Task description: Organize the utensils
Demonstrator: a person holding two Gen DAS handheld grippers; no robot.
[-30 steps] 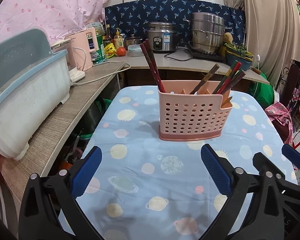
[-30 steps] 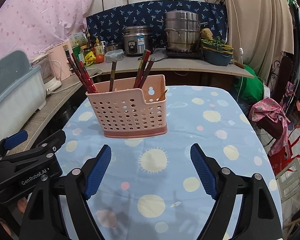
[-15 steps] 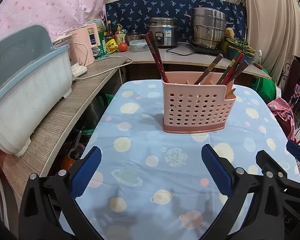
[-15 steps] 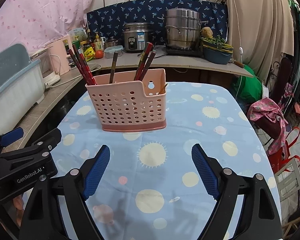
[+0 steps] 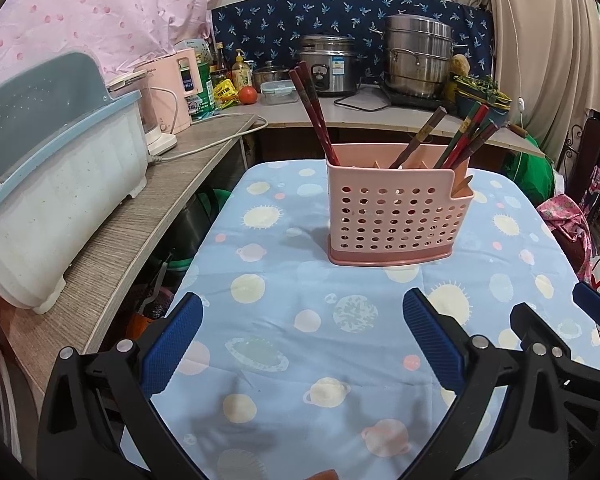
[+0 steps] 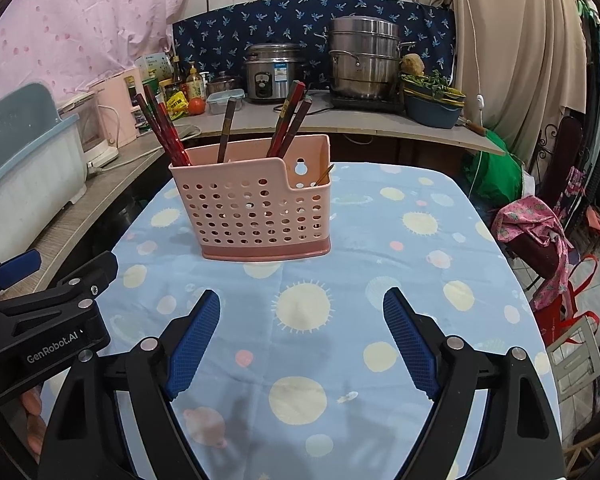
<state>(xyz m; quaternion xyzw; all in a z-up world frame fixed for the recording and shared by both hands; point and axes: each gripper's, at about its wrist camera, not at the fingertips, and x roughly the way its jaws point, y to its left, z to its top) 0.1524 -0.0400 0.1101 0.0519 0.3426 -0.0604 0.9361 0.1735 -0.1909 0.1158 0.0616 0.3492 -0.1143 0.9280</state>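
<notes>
Pink plastic utensil holder (image 5: 396, 216) stands upright at the table's (image 5: 260, 320) far middle with chopsticks (image 5: 314, 114) sorted inside, unchanged from a second ago, while the left gripper (image 5: 300, 336) and right gripper (image 6: 302, 334) hover near it, both wide and empty, so the sorting looks finished.

Pink perforated holder (image 5: 396, 216) on blue tablecloth (image 5: 284, 320) printed with planets.

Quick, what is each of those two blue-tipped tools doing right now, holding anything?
Left tool: open, holding nothing.
Right tool: open, holding nothing.
</notes>
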